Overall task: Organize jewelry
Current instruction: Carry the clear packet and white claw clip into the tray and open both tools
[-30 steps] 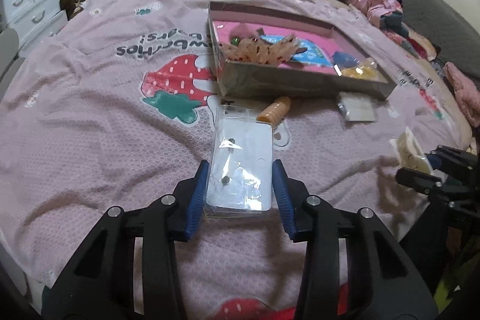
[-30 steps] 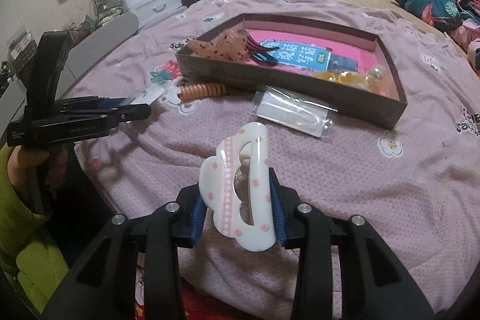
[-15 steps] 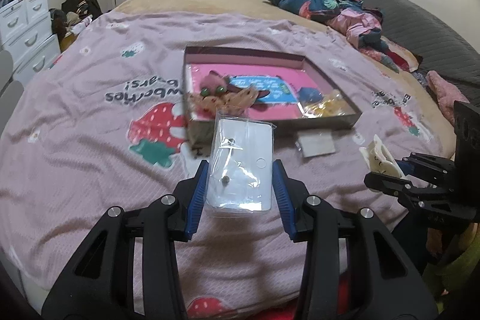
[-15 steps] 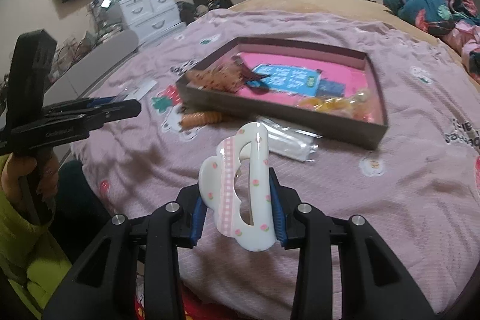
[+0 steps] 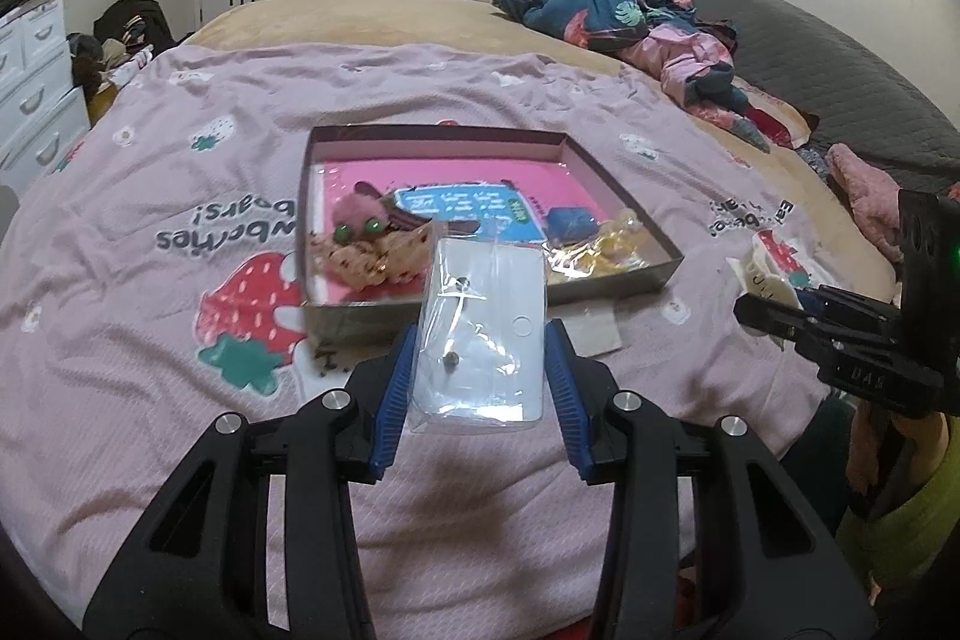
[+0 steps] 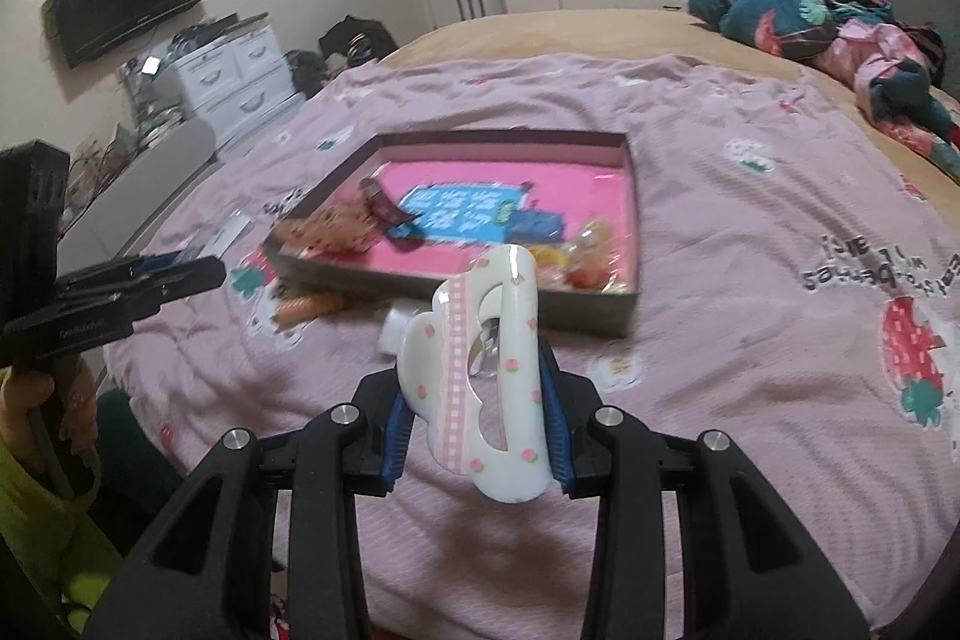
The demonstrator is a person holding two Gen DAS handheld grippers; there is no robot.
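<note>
- The left gripper (image 5: 483, 370) is clamping a clear plastic packet (image 5: 485, 340) between its blue pads (image 5: 396, 403), one pad pressing on each long edge.
- The packet is holding a white card with small studs pinned to it, and it is standing up out of the jaws, above the bed.
- The right gripper (image 6: 477, 415) is gripping a white hair claw (image 6: 480, 376) between its own blue pads, with the jaws drawn in narrow against the clip's two sides.
- The claw is carrying a pink checked stripe and small pink dots, and it is sticking up and forward from the jaws.
- A shallow box (image 5: 624, 214) is lying on the lilac bedspread (image 5: 150, 340), far of both grippers and near the middle of the bed.
- Inside the box, on its pink floor, a fuzzy pink piece with green beads (image 5: 360, 223) is sitting at the near left, a blue printed card (image 5: 465, 208) is lying in the middle, and a yellowish cellophane bundle (image 5: 606, 244) is resting at the near right.
- An orange coiled hair tie (image 6: 309, 307) is lying on the bedspread just beside the box's near left corner.
- A small flat plastic bag (image 5: 591, 334) is lying just near of the box wall, between the two grippers.
- In the right wrist view the left gripper is showing at the left edge, held by a hand (image 6: 36, 415) above a green sleeve (image 6: 36, 532).
- A heap of dark floral clothing (image 5: 606, 1) is lying at the far right of the bed.
</note>
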